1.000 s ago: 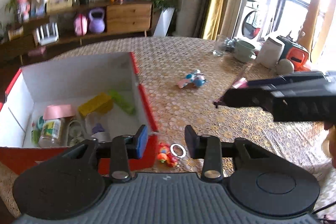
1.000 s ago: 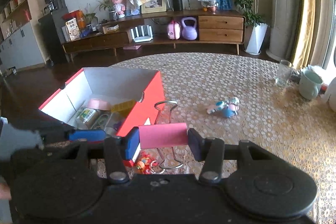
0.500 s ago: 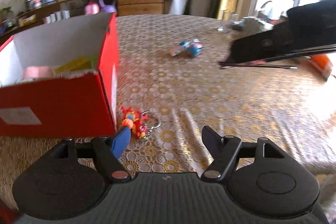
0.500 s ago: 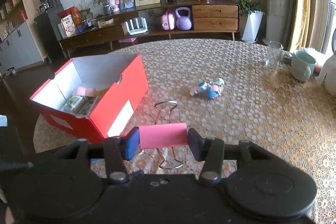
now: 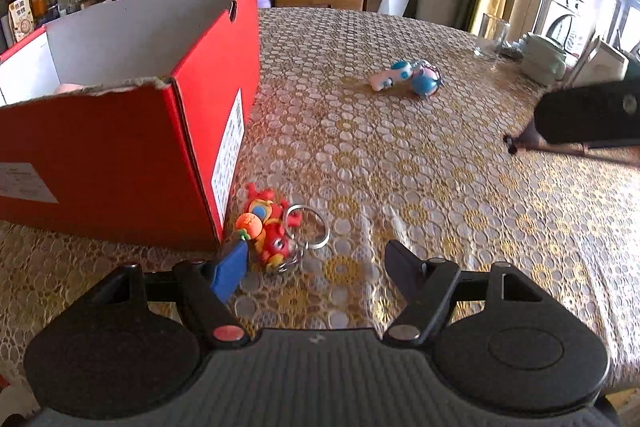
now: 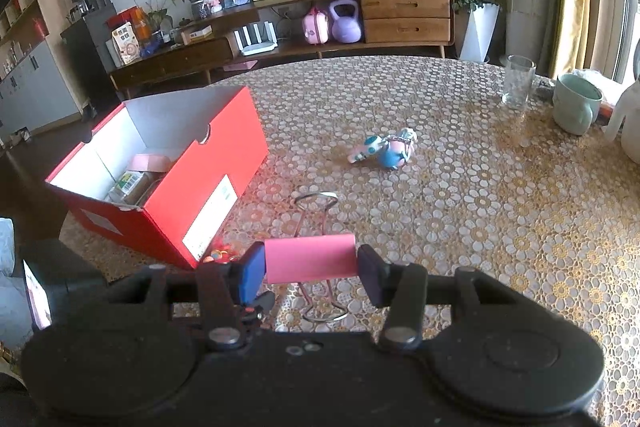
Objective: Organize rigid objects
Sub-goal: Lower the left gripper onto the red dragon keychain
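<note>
While the red keychain toy [image 5: 267,231] lies on the bench [image 5: 420,187] just beside the near right corner of the red box [image 5: 120,155], it sits a little ahead of the left tongs [image 5: 316,265] and toward their left finger [image 5: 230,269], whose blue pad is almost against it. Its long axis runs roughly from near to far, along the line the tongs point, with its metal ring [image 5: 307,227] spread out to the right, inside the gap. The left tongs stand wide with nothing between their pads; they have just been opening, and the toy is not yet between them. By my reading, a short push forward and slightly left would bring the toy into the gap, though the box wall so close on the left leaves little room for that finger. The right tongs [image 6: 310,269] are clamped on a pink binder clip [image 6: 310,263], gripped across its body with its wire handles sticking out far and near, and they hang over the bench well right of the box opening. From that view only a sliver of the toy shows at the box corner, so the left hand is plainly the nearer one. Farther out on the bench lies a blue and pink toy [image 5: 412,77], well apart from both tongs.
</note>
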Demonstrator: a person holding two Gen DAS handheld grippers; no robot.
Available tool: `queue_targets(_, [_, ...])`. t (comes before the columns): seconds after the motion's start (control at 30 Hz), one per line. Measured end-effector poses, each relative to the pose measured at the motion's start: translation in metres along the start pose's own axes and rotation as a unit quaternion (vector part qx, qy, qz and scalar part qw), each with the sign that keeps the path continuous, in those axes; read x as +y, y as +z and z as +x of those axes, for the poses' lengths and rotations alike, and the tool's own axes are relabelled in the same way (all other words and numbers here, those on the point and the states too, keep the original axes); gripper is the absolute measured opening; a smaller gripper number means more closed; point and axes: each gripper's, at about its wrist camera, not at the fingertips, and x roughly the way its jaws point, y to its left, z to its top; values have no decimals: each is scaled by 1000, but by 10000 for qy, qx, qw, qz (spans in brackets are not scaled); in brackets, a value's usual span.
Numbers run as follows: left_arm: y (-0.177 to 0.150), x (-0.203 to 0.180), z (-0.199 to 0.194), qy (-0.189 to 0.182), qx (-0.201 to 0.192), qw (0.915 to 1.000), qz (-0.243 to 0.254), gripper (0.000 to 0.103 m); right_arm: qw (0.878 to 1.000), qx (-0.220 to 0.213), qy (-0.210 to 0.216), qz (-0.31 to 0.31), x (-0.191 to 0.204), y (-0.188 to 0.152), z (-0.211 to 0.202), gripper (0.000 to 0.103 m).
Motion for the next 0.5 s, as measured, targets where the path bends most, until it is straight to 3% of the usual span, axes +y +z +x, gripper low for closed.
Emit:
queue_targets(0.3, [13,-1,15,-8,-86,9999,144,73,10000,63,-9,20,-2,1,14,49])
queue_targets(0.37, [14,-4,17,1,-112,9996,250,69,10000,80,-17,24,-2,1,18,49])
queue_targets(0.5, [16,-9,19,-85,-167,9986,496,45,9999,106,-25,35,-3,1,23,49])
